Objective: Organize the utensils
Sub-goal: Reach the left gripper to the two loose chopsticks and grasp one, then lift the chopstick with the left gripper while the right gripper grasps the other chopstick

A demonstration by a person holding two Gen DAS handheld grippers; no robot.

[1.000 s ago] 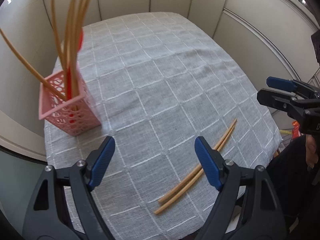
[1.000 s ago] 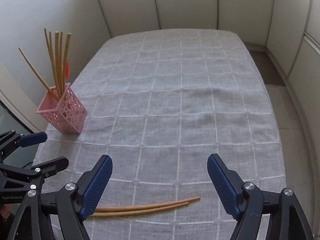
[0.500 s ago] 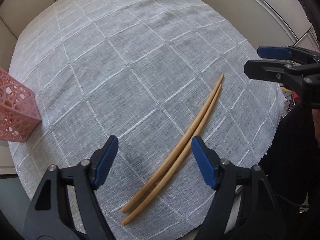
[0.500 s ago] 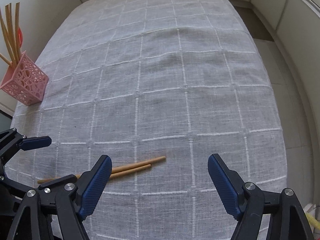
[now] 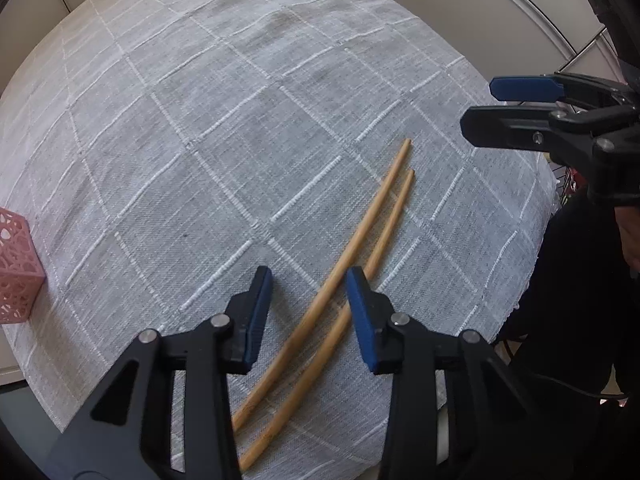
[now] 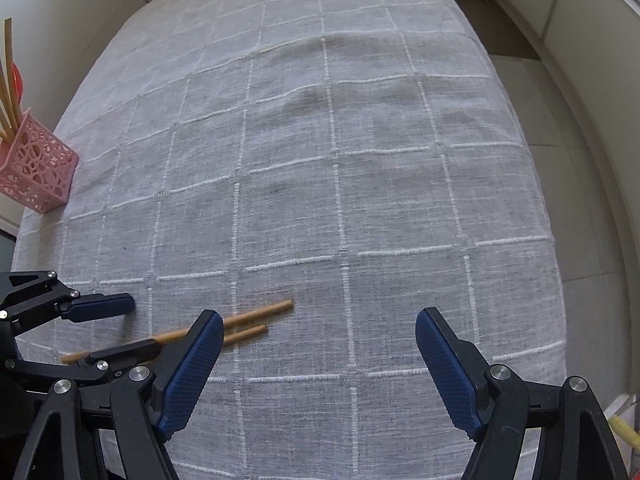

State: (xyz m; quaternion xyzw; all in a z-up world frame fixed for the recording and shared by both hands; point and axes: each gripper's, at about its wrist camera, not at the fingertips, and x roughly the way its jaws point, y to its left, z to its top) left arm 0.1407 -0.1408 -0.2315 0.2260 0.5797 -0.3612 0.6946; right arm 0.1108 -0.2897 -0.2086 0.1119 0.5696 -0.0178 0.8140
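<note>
Two chopsticks on the bench

My left gripper (image 5: 308, 304) jaws are closing around one chopstick (image 5: 352, 248), not squeezing yet. My right gripper (image 6: 318, 364) jaws stay wide apart beside the chopsticks (image 6: 256, 322), holding nothing.

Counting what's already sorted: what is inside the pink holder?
In the pink holder, wooden chopsticks stand upright beside something red. The frame edge cuts off their tops, and the lattice wall hides their lower ends, so no count.
</note>
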